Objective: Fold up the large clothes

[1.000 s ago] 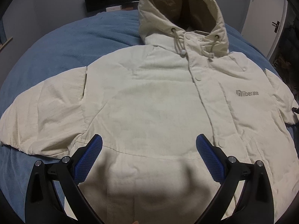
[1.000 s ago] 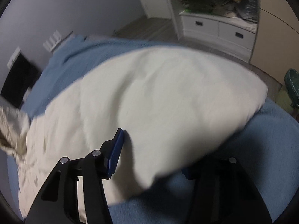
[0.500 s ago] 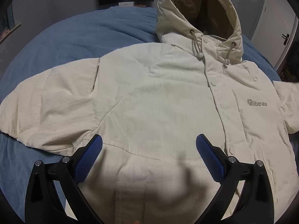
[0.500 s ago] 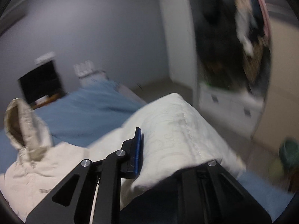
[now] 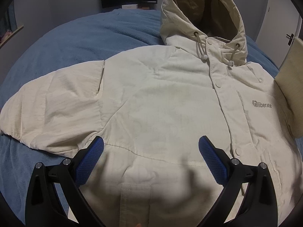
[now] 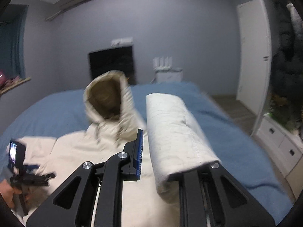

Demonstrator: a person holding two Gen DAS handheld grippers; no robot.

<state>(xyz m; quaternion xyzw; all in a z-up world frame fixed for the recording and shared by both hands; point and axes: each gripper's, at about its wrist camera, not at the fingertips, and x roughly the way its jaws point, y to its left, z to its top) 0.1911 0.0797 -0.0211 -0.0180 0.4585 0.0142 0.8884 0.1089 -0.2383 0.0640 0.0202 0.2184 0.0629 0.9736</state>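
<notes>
Right gripper clamped on raised sleeve cuff of cream hooded jacket; left gripper jaws apart above hem; blue bedspread bare beyond hood.

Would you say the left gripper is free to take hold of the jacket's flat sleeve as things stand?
Probably yes: the left gripper is open and empty above the jacket, and the flat sleeve lies uncovered on the blue blanket beside it.

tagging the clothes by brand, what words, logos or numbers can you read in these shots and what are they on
"liberate", grey print with a small square logo before it, on the chest of the cream hooded jacket.
Small screen on the left tongs: glowing, too blurred to read.
White box under the dark screen on the wall: any print too small to read.
</notes>
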